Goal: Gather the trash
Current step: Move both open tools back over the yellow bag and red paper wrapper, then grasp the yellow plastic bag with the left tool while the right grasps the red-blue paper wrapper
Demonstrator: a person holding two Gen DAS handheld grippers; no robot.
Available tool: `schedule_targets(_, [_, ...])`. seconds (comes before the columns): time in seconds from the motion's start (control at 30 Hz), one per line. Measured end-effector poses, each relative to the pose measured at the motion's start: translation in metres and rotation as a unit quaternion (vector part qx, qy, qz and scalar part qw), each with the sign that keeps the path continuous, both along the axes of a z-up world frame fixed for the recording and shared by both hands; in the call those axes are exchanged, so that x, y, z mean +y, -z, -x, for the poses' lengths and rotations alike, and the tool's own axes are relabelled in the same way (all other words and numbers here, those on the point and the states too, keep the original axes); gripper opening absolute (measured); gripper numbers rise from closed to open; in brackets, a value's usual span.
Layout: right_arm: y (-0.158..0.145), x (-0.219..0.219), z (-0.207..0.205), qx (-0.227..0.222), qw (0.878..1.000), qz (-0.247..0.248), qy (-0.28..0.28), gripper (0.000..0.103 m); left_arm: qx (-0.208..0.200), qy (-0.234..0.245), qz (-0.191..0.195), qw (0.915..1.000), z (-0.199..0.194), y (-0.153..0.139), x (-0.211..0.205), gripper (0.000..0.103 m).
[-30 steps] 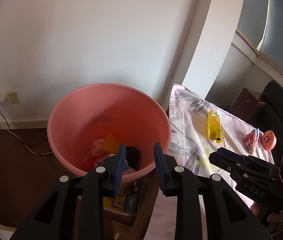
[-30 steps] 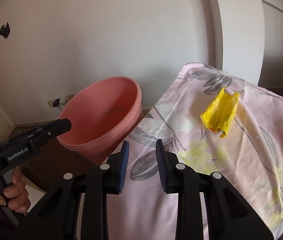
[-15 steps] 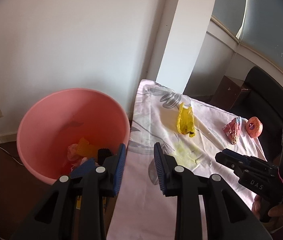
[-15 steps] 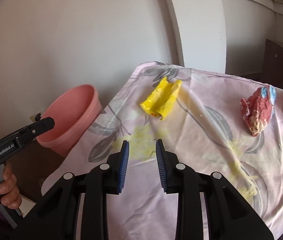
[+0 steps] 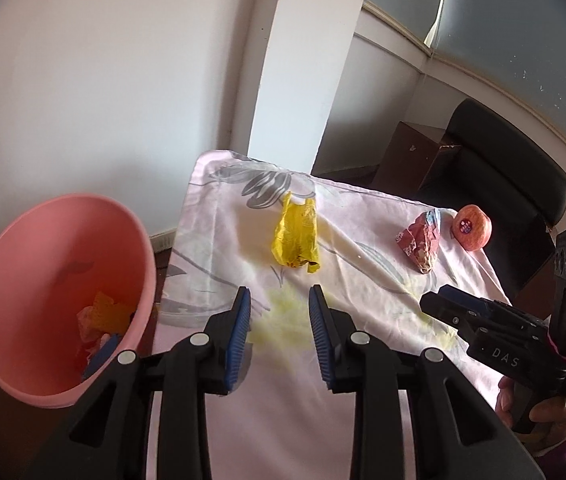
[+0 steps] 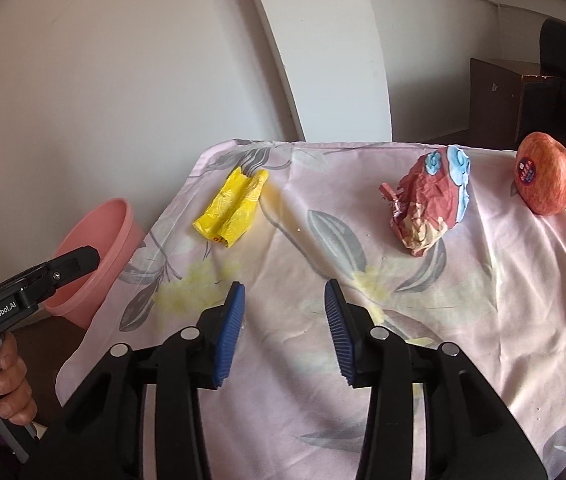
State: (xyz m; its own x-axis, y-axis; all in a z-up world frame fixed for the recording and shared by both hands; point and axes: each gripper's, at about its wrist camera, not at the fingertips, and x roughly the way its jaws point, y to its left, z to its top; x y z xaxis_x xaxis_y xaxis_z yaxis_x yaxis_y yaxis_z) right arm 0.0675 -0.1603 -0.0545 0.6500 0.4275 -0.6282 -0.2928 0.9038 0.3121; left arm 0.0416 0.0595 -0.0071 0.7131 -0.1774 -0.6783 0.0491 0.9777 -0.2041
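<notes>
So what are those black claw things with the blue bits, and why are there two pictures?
They are grabbing tools, one in each of a person's hands. Each carries a camera looking along its own two fingers, so you get two pictures. One picture is from the left gripper, the other from the right gripper. Both are open and hold nothing. On the flowery cloth lie a yellow bag, a crumpled red wrapper and an apple. Beside the table stands a pink bucket with some trash already inside.
</notes>
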Motion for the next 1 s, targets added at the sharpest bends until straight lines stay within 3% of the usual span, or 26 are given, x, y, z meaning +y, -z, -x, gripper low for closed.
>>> schedule_targets(0.53, [0.009,-0.047,-0.014,0.007,0.998,-0.008,0.07,0.042,0.015,0.053,-0.02,0.9983,-0.071,0.026,-0.052,0.031])
schedule_targets(0.93, [0.017,-0.064,-0.032,0.021,0.995,-0.011,0.097,0.042,0.051,0.041,-0.039,0.9971,-0.114,0.059,-0.054,0.031])
schedule_targets(1.0, [0.017,-0.065,-0.035,0.021,0.995,-0.011,0.102,0.042,0.057,0.039,-0.038,0.9969,-0.116,0.063,-0.053,0.026])
